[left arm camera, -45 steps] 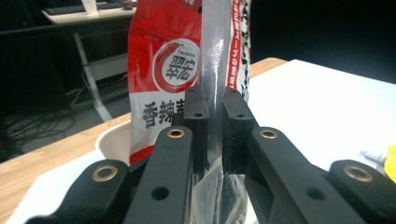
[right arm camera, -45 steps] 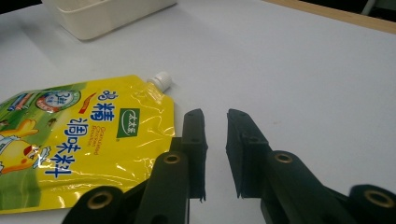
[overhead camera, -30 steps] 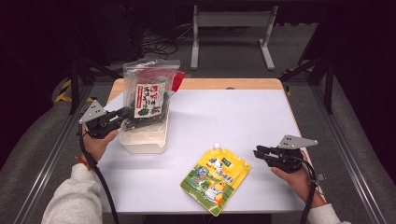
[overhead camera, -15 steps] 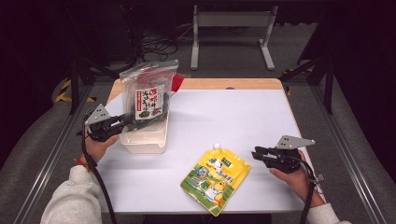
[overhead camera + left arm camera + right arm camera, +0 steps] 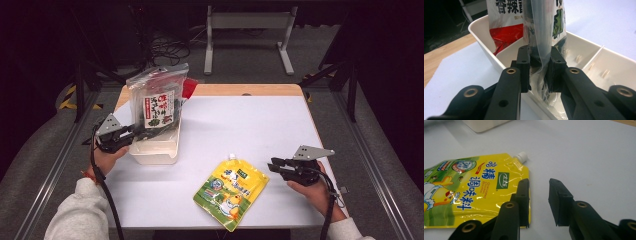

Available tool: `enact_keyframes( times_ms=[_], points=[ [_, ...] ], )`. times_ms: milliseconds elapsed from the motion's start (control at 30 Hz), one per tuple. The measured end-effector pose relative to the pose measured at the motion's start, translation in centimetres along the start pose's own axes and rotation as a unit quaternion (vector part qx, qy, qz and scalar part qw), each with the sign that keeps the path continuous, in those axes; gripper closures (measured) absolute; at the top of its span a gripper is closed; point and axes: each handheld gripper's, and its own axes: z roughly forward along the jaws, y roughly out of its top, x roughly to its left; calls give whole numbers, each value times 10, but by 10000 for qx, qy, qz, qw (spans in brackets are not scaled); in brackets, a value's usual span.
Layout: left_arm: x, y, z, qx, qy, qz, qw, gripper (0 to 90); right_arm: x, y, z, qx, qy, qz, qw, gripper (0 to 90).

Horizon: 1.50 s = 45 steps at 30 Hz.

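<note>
A clear plastic bag of dark food with a white, red and green label stands upright in a white divided bin at the table's left. My left gripper comes in from the left and is shut on the bag's lower edge. In the left gripper view the pads of the left gripper pinch the crumpled film of the bag above the bin's rim. A yellow spouted pouch lies flat near the front. My right gripper rests just right of it, open and holding nothing. In the right gripper view the pouch lies under the left jaw of that gripper.
A red packet corner pokes out behind the bag at the bin's far end. The white table top spreads between the bin and the right hand. Its wooden edge runs along the far side, with dark floor and a metal stand beyond.
My left hand has slid slightly toward the near side with the bag still pinched. The right hand and the pouch have stayed put.
</note>
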Motion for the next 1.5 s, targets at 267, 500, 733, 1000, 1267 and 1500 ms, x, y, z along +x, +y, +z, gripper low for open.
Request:
enact_keyframes(
  times_ms=[267, 500, 733, 1000, 1267, 1500],
  points=[
    [-7, 11, -6, 216, 487, 369, 9979, 599, 1, 0, 4, 58, 44, -24, 10000, 681],
    [-6, 6, -14, 401, 233, 417, 9981, 733, 1, -2, 3, 95, 54, -13, 9999, 685],
    [-11, 11, -5, 675, 410, 738, 9941, 737, 3, -1, 6, 117, 134, -40, 9998, 678],
    [-12, 6, 0, 567, 570, 736, 9940, 710, 4, -1, 8, 119, 226, -33, 9997, 670],
    [-13, 4, 3, 622, 477, 845, 9933, 730, 6, 1, 11, 104, 273, -79, 9995, 667],
    [-13, 3, 2, 639, 331, 682, 9951, 745, 6, 2, 11, 114, 300, -102, 9994, 663]
  ],
)
